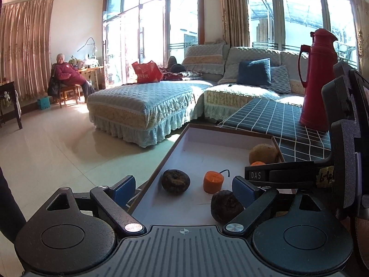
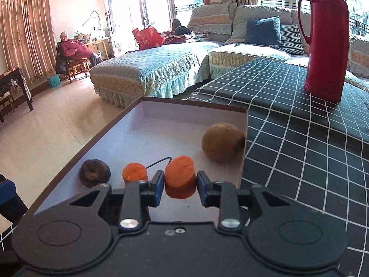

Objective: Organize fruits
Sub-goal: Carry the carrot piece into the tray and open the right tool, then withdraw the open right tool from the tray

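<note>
A shallow white box (image 1: 184, 138) (image 2: 147, 108) lies at the table's left edge. In it lie two dark wrinkled fruits (image 1: 175, 181) (image 1: 226, 206), an orange chunk (image 1: 213, 181) (image 2: 134, 172) and a tan round fruit (image 1: 263, 153) (image 2: 222, 142). My left gripper (image 1: 184, 188) is open and empty over the box's near end, beside the dark fruits. My right gripper (image 2: 177, 187) is shut on a second orange chunk (image 2: 180, 176), inside the box near its right wall. The right gripper's body (image 1: 299, 173) shows in the left wrist view.
A red thermos (image 1: 319, 78) (image 2: 326, 37) stands on the dark checked tablecloth (image 2: 299, 127) to the right. A sofa (image 1: 161, 97) and tiled floor lie beyond the table's left edge. A person sits on a chair (image 1: 69, 76) far left.
</note>
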A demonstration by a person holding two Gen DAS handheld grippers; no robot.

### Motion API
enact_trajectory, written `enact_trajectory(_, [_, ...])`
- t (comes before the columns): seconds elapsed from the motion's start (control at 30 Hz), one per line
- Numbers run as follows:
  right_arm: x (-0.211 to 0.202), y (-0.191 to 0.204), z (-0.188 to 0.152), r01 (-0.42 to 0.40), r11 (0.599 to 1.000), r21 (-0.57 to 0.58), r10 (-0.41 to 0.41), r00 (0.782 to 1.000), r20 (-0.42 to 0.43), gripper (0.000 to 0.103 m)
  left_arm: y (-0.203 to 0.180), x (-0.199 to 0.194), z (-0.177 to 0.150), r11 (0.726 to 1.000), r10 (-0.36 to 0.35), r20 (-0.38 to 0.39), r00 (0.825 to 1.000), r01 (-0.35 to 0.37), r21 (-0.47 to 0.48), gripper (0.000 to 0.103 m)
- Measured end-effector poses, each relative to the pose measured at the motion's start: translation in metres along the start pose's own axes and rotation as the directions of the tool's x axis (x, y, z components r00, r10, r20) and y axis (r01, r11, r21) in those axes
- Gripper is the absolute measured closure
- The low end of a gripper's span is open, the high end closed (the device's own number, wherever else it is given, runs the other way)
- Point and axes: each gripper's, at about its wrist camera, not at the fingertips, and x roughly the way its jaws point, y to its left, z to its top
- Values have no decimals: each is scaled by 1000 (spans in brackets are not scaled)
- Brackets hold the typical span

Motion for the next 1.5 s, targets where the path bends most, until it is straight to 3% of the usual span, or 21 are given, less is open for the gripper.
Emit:
enact_trajectory(0.37, [3, 6, -3, 26, 1000, -4, -26, 999, -28, 66, 1, 5, -1, 1000, 15, -21, 1000, -15, -8, 12])
enact_trajectory(0.47, [-1, 5, -4, 44, 999, 0, -44, 999, -14, 43, 0, 5, -1, 1000, 11, -20, 1000, -12, -9, 12])
enact_trajectory(0.5, [-3, 5, -4, 53, 999, -2, -53, 999, -1, 29, -1, 4, -1, 1000, 9, -19, 1000, -10, -11, 12])
enact_trajectory(0.53, [-6, 5, -4, 62, 998, -5, -62, 998, 16, 24, 1, 4, -1, 1000, 8, -16, 1000, -8, -13, 12])
enact_trajectory(0.77, [-35, -8, -2, 75, 997, 13, -76, 994, 80, 24, -1, -1, 1, 1000, -1, 4, 1000, 1, -24, 12])
enact_trajectory(1.0, [-81, -49, -17, 186, 980, 71, -192, 976, 104, 20, -17, -9, 1, 1000, -31, 26, 999, 31, -4, 12])
enact_trajectory(1.33, [-151, -138, -79, 392, 897, 205, -415, 907, 79, 17, -80, -35, -1, 983, -167, 51, 985, 163, 80, 11])
enact_trajectory(1.5, [-177, -180, -113, 442, 845, 302, -479, 876, 58, 16, -127, -49, -1, 964, -231, 56, 971, 221, 146, 11])
